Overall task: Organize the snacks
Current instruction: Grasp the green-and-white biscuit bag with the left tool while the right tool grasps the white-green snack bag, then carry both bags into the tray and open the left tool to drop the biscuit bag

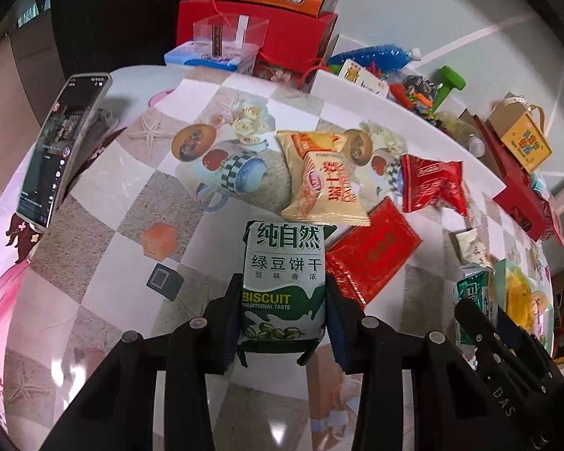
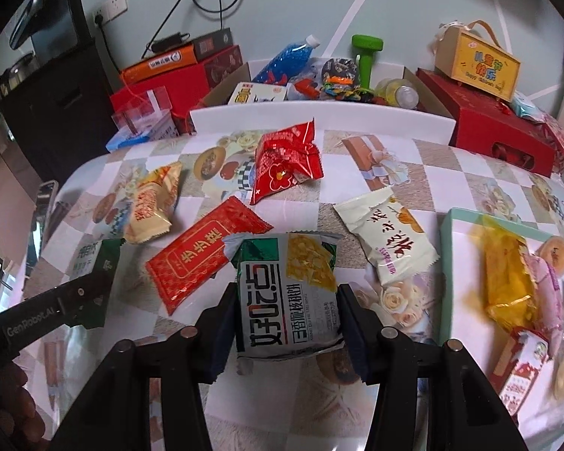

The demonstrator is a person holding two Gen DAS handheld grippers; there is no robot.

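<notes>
My left gripper (image 1: 284, 297) is shut on a green and white biscuit packet (image 1: 284, 278), held over the patterned table. My right gripper (image 2: 285, 300) is shut on a grey, green and yellow snack packet (image 2: 287, 293). The right gripper also shows at the right of the left wrist view (image 1: 481, 312). Loose on the table lie a yellow packet (image 2: 150, 206), a flat red packet (image 2: 203, 255), a crumpled red packet (image 2: 285, 161) and a cream packet (image 2: 391, 240). A pale green tray (image 2: 445, 263) at the right holds several snacks, among them a yellow one (image 2: 507, 282).
A phone (image 1: 60, 146) stands propped at the table's left. Red gift boxes (image 2: 496, 127), an orange box (image 2: 161, 62), a clear plastic box (image 1: 225, 35) and a white bin (image 2: 319, 116) of toys and bottles line the back edge.
</notes>
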